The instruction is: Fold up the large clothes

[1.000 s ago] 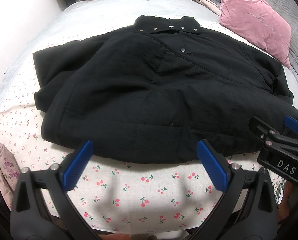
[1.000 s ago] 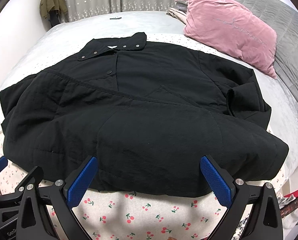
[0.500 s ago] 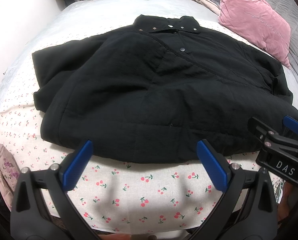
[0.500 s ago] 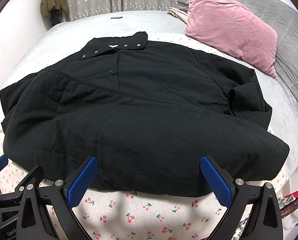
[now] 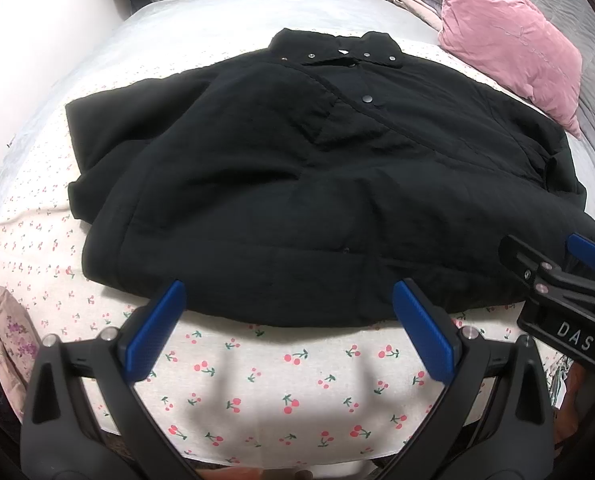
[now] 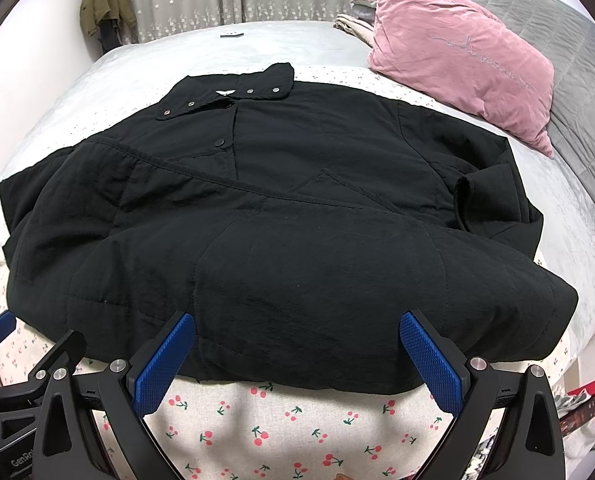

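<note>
Change since the earlier frames: almost none; my tools stay put, the views barely shifted.

Item: black jacket (image 5: 317,184), lying flat on the bed, front up, collar (image 6: 233,94) at the far end, hem toward me, sleeves already crossed over the body, so I judge a hem-to-collar fold comes next.

My left tool (image 5: 289,332): prongs wide apart, empty, poised just short of the hem.

My right tool (image 6: 297,364): likewise apart, empty, at the hem's other half.

Beneath: cherry-print sheet (image 5: 257,384).

Beyond: pink pillow (image 6: 457,68), well apart.
</note>
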`<state>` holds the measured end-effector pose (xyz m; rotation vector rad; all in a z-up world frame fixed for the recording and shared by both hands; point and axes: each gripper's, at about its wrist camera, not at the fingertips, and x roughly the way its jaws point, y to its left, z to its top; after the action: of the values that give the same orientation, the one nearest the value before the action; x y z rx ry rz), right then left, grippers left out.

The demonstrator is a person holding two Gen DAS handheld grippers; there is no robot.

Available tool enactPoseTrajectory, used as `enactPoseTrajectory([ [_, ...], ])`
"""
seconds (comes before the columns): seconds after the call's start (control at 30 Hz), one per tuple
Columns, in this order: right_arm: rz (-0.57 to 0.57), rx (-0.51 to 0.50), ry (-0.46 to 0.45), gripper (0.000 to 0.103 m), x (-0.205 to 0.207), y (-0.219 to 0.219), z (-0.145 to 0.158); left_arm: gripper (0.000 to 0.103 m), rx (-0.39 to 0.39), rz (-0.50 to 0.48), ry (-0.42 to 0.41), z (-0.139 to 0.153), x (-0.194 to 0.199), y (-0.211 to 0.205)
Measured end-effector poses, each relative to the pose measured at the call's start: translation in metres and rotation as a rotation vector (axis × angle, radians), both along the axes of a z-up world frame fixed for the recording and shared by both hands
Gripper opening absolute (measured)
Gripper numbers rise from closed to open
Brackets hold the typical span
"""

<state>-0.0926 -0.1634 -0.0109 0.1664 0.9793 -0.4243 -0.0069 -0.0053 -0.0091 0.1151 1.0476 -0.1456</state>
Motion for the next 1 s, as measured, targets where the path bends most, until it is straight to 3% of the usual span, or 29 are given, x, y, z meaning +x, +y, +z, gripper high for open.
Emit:
enactPoseTrajectory([
  [0.43,0.001,0.012,-0.005,0.103,0.0,-0.003,0.003,0.103,-0.043,0.012,0.014,0.001,0.01,0.012],
  [0.57,0.026,0.08,-0.06,0.103,0.002,-0.014,0.015,0.103,-0.117,-0.008,0.018,0.008,0.024,0.021],
  [0.77,0.112,0.201,-0.152,0.103,0.023,-0.047,0.037,0.103,-0.187,-0.126,0.051,0.018,0.058,0.027],
  [0.87,0.173,0.19,-0.114,0.103,0.044,-0.063,0.041,0.103,-0.116,-0.192,0.008,0.026,0.085,0.027],
  [0.93,0.218,0.167,-0.053,0.103,0.07,-0.079,0.041,0.103,-0.086,-0.23,0.029,0.028,0.11,0.028],
  [1.0,0.263,0.182,-0.012,0.103,0.09,-0.092,0.038,0.103,-0.101,-0.252,0.041,0.033,0.137,0.033],
])
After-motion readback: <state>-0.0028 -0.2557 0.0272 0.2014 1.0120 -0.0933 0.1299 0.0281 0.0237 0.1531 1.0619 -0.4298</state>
